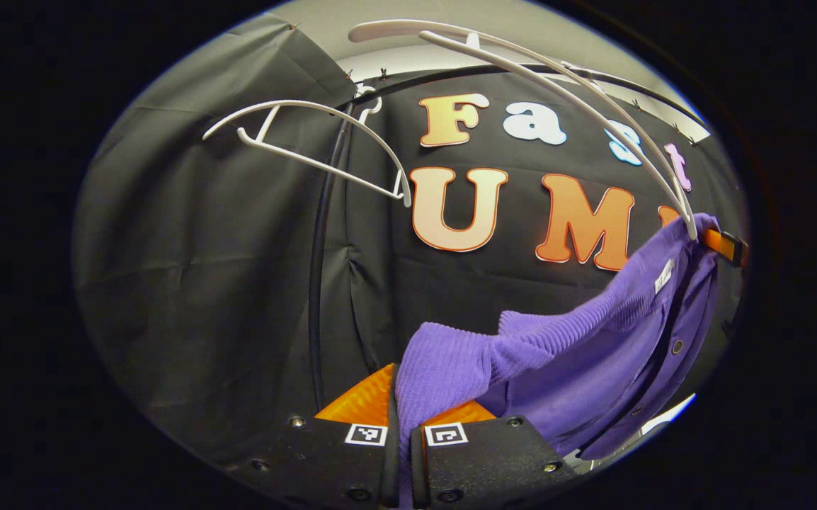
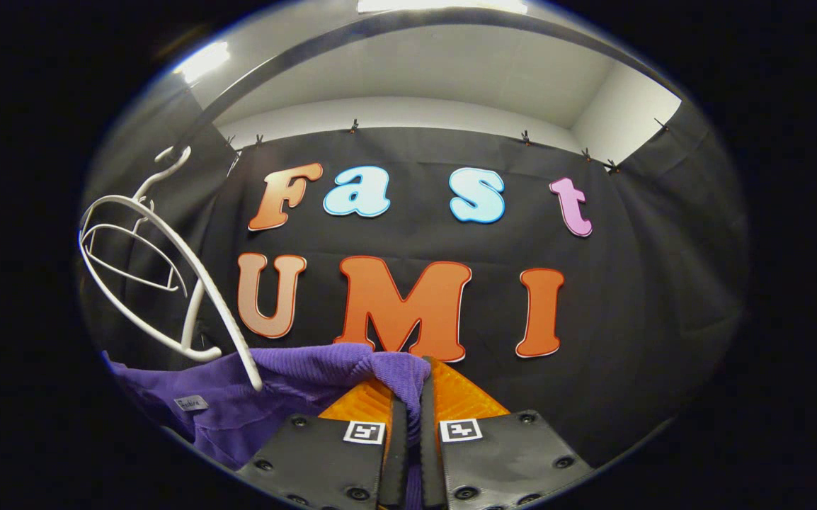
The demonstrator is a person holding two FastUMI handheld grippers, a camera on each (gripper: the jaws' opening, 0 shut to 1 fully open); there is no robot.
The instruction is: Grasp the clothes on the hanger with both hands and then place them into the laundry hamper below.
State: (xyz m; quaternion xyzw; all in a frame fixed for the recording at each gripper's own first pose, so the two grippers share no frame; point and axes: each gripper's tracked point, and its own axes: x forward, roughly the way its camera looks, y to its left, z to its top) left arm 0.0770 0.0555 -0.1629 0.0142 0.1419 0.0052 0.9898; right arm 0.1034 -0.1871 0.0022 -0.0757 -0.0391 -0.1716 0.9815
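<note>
In the left gripper view, the left gripper [image 1: 403, 407] pinches a fold of the purple garment [image 1: 564, 354] between its orange fingers [image 1: 362, 400], jaws pressed close on the ribbed cloth. From the jaws the garment stretches up and to the right, where its far end still hangs on the tip of a white hanger [image 1: 592, 106]; the other gripper's orange finger shows just beside that tip. A second, bare hanger [image 1: 309, 138] hangs above and left of the jaws.

In the right gripper view, two white hangers [image 2: 161, 283] hang up and left of the jaws, one tip touching the garment [image 2: 288, 389]. The cloth runs from the lower left into the right gripper [image 2: 410, 404], whose orange fingers [image 2: 461, 397] pinch a bunched fold.
</note>
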